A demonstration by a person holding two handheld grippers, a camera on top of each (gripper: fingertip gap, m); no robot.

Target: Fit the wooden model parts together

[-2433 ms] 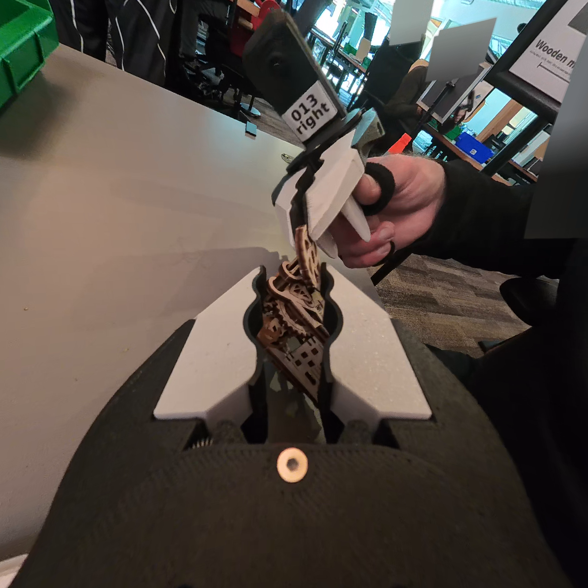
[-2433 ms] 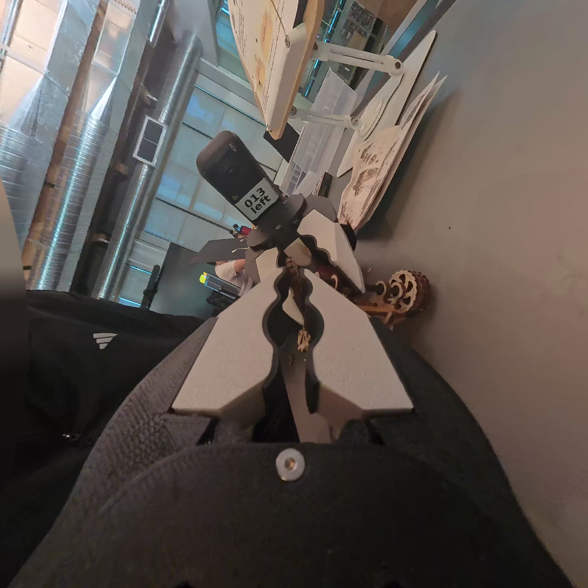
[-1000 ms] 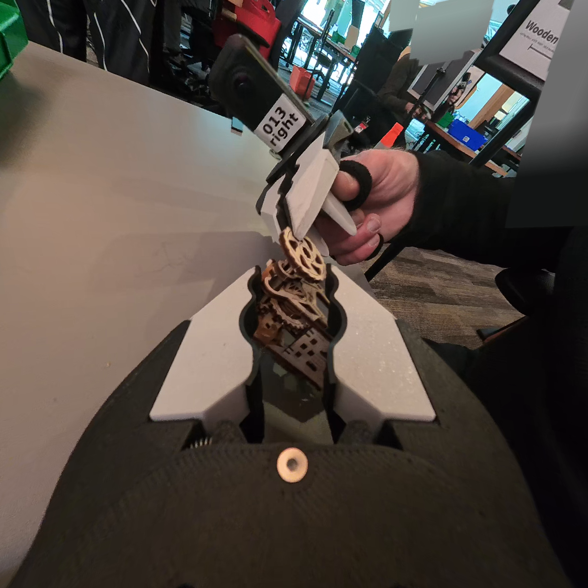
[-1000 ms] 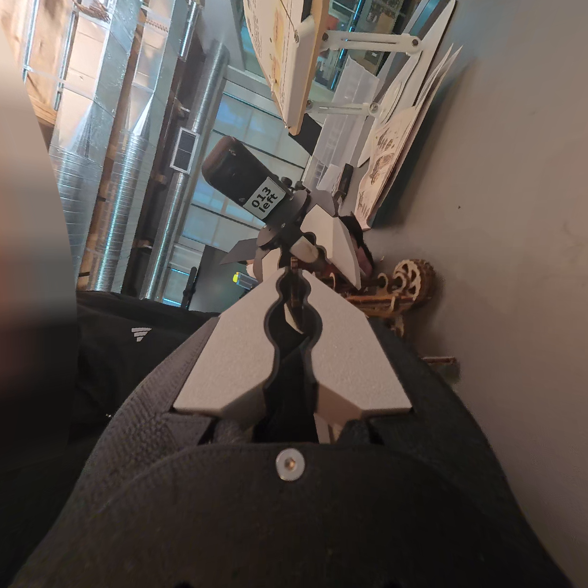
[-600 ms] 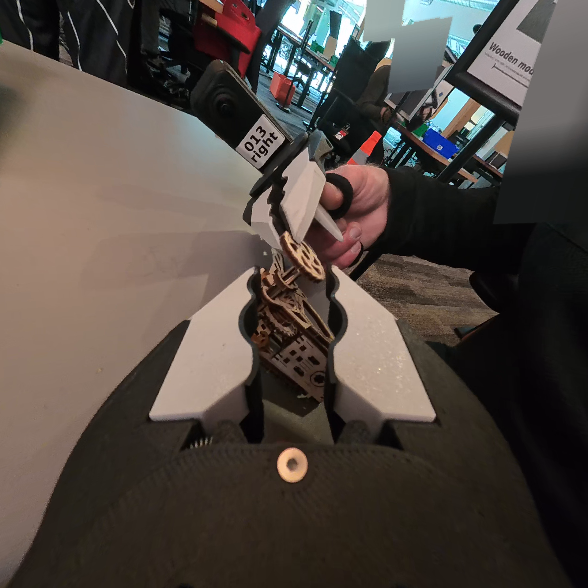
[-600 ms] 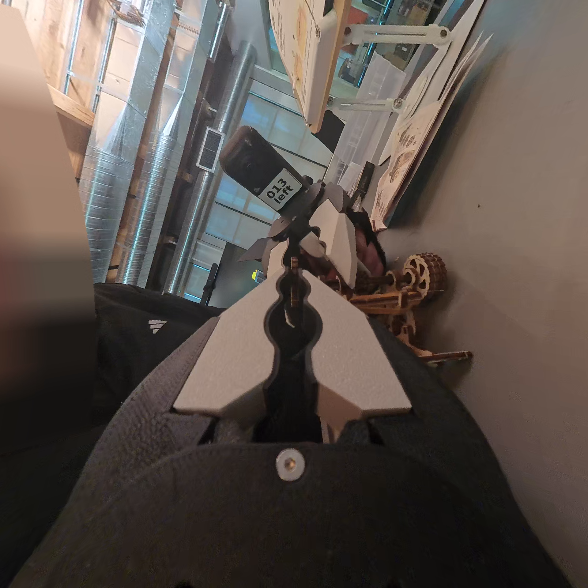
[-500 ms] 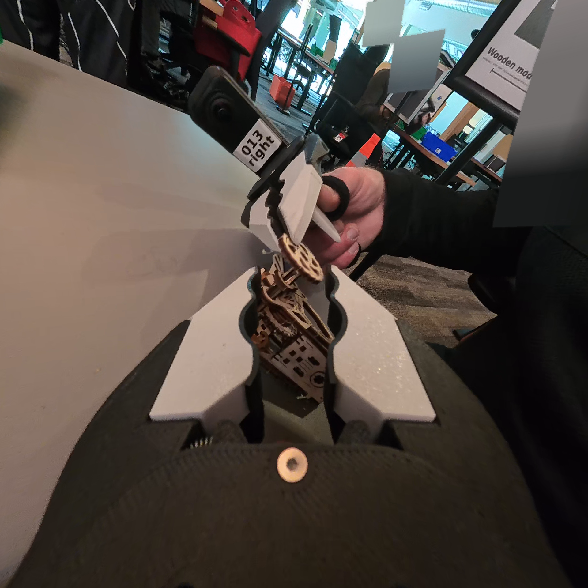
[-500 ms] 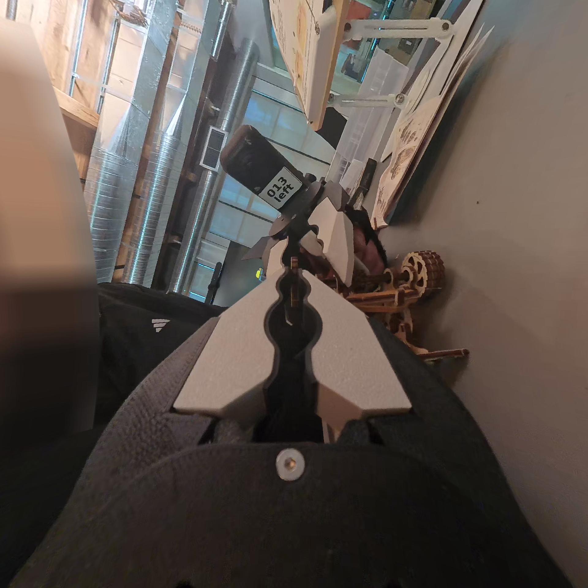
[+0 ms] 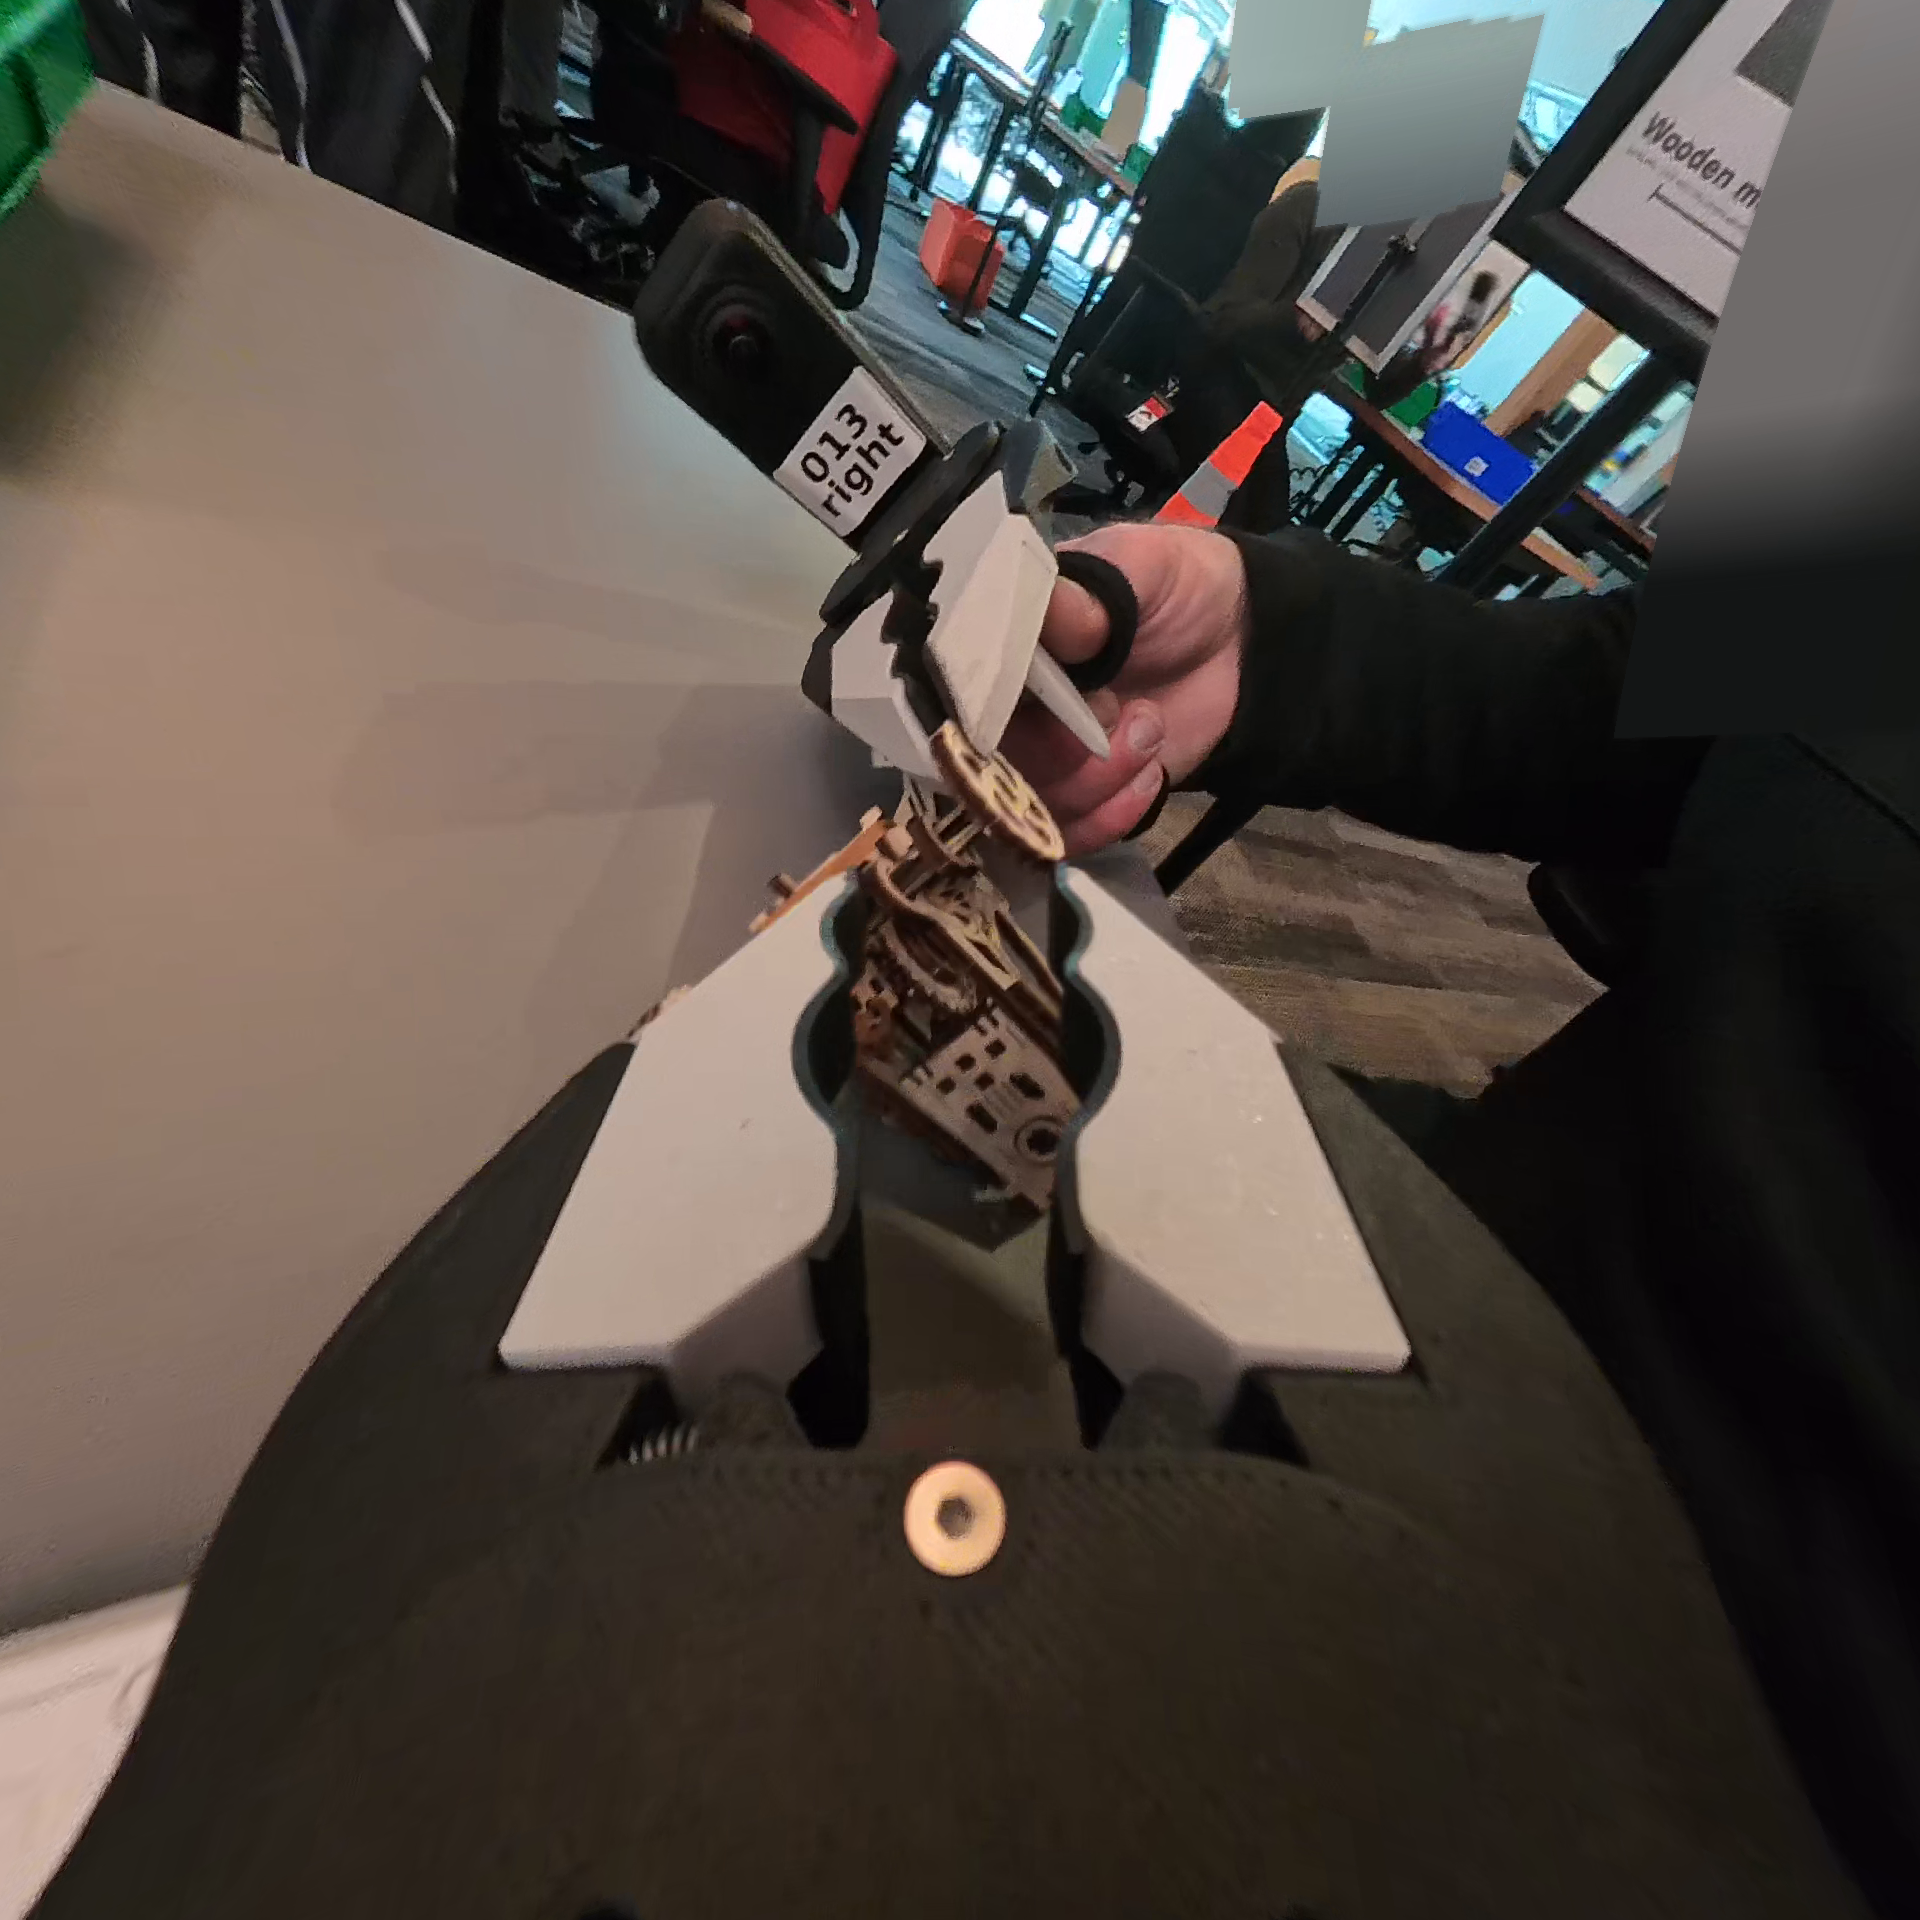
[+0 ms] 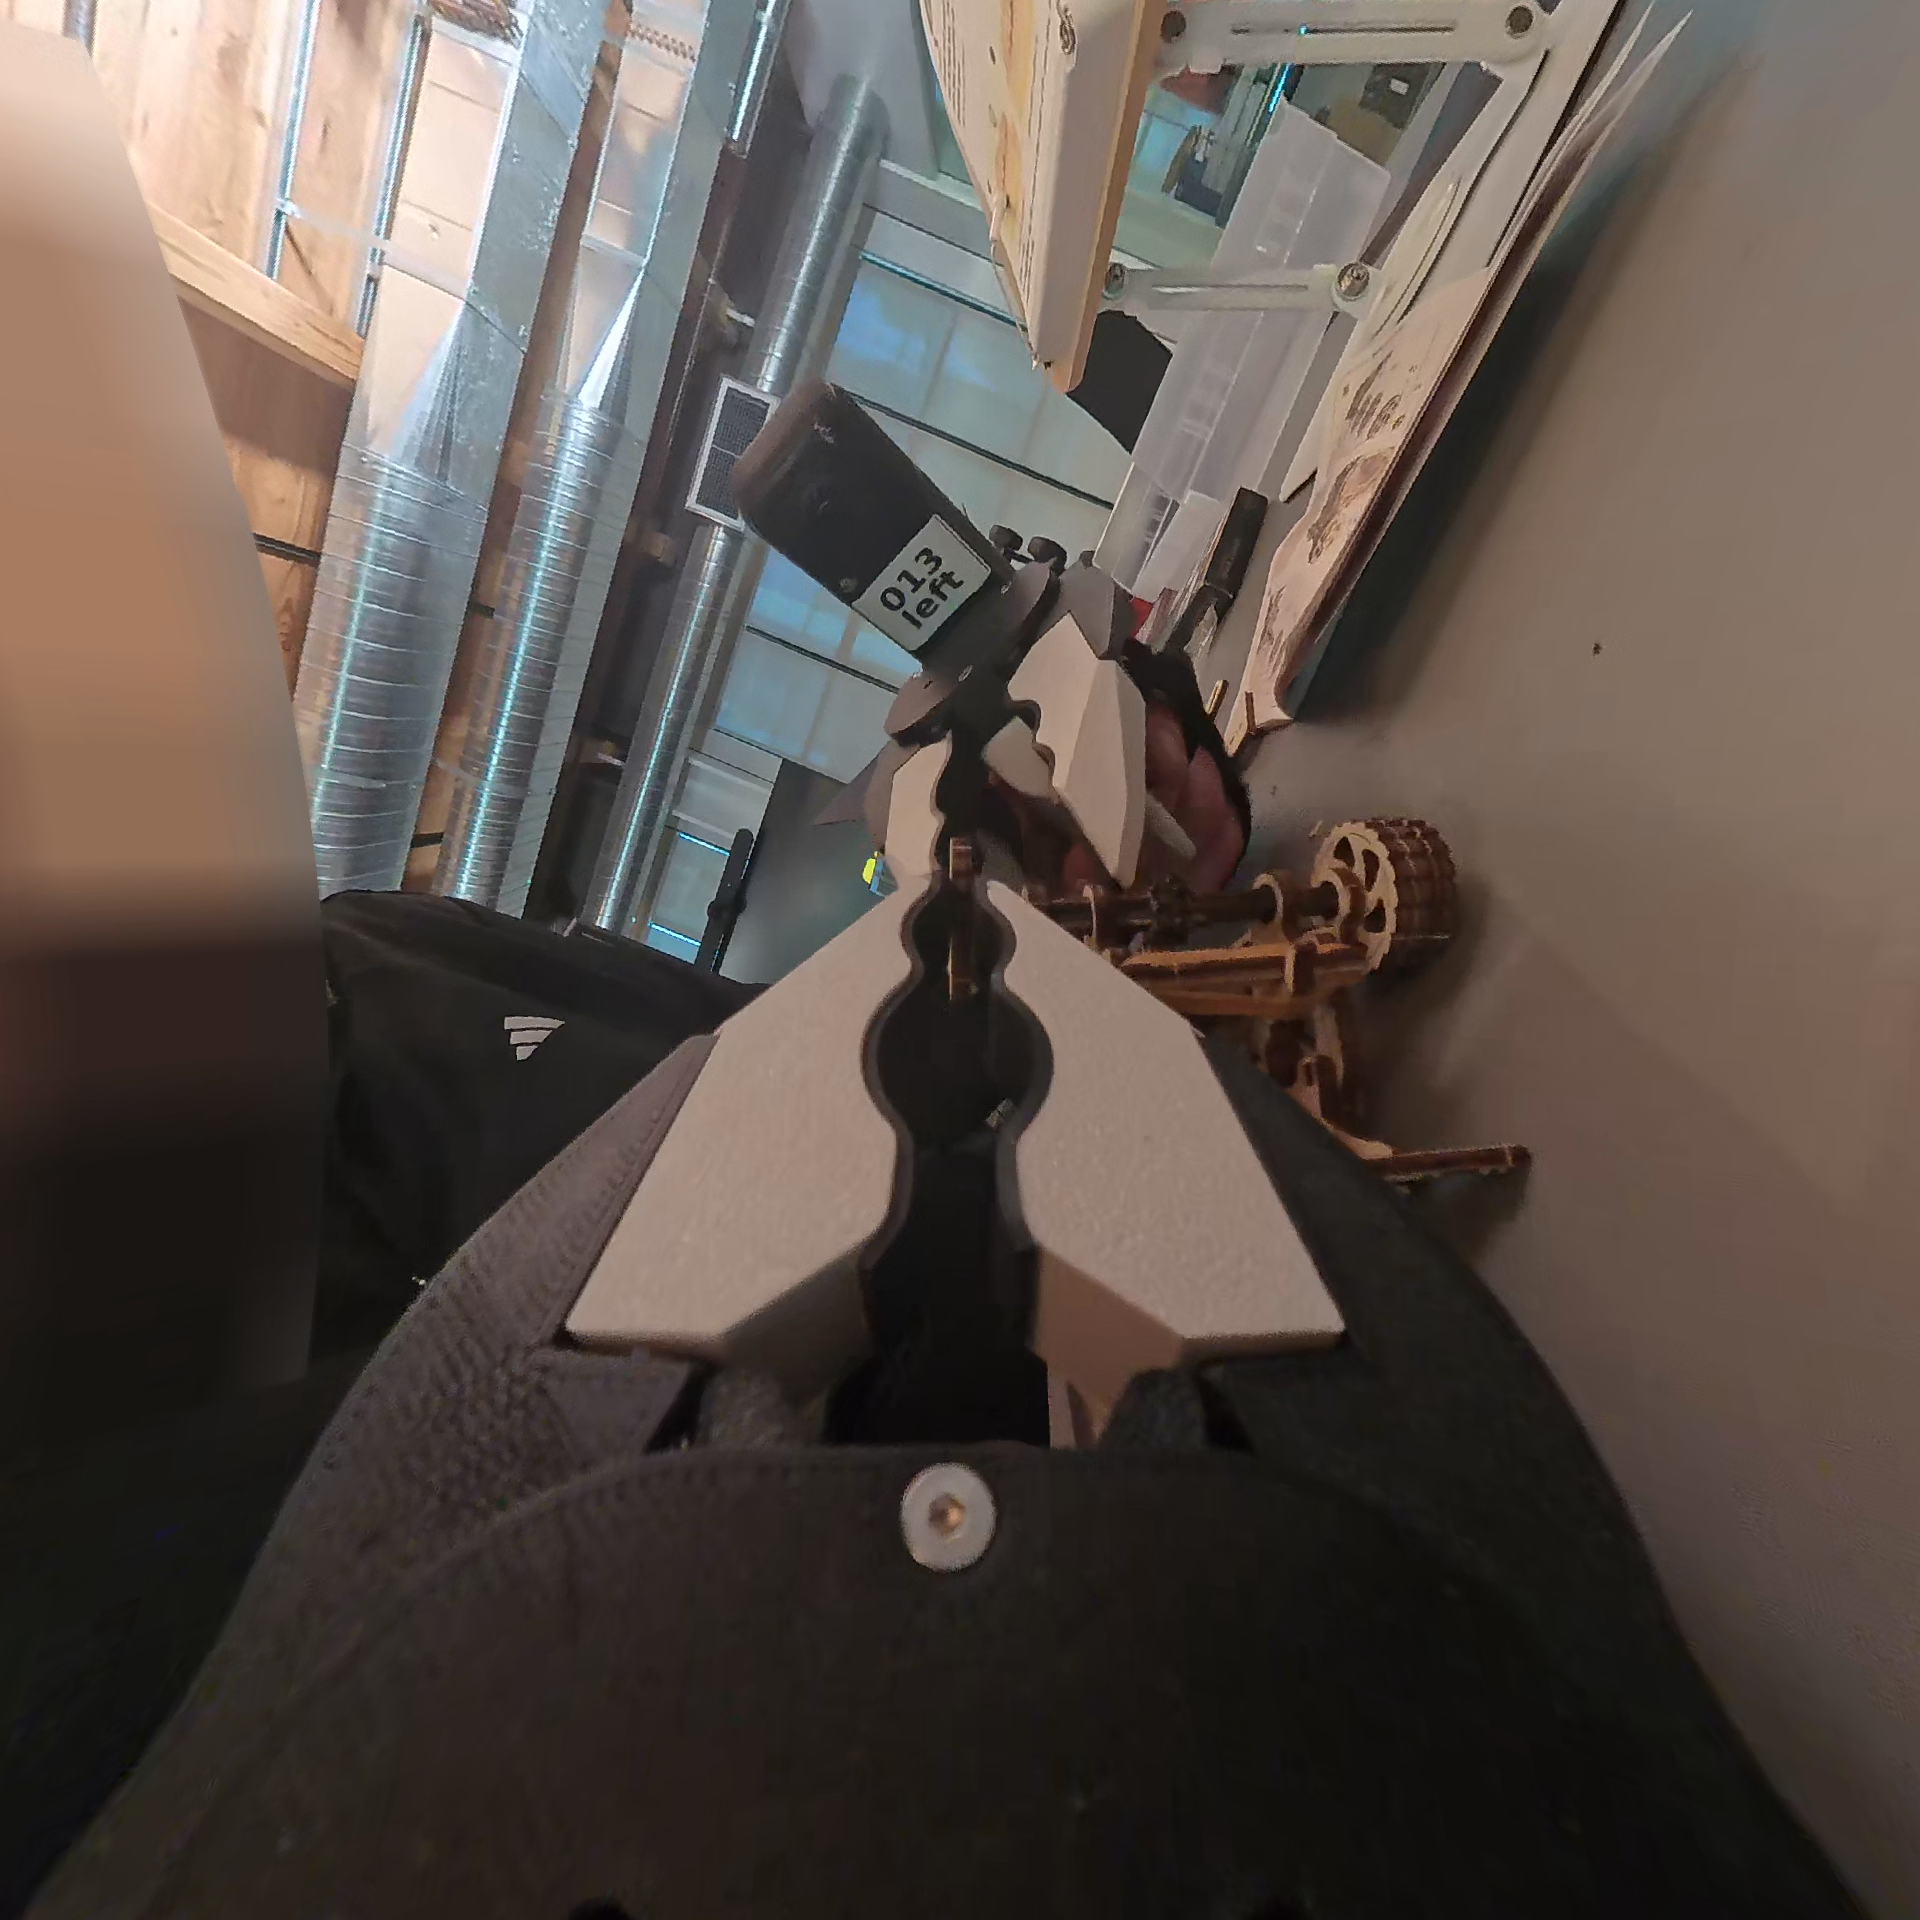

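My left gripper is shut on the body of a brown wooden model with gears and a slotted plate. It holds the model just above the grey table. My right gripper comes in from above and is shut on a pale spoked wooden wheel at the model's top end. In the right wrist view the right gripper pinches that wheel edge-on. The left gripper faces it, with the model and its ridged wheel beside the table.
A green bin stands at the table's far left corner. Flat sheets of cut wooden parts, a clear plastic box and a board on a white stand stand farther along the table. The table edge drops to carpet on the right. My left and right fingertips are right by each other.
The right gripper has swung left and away with the wheel, which now shows its face instead of its edge. The model has tilted in my left gripper. Both stay shut.
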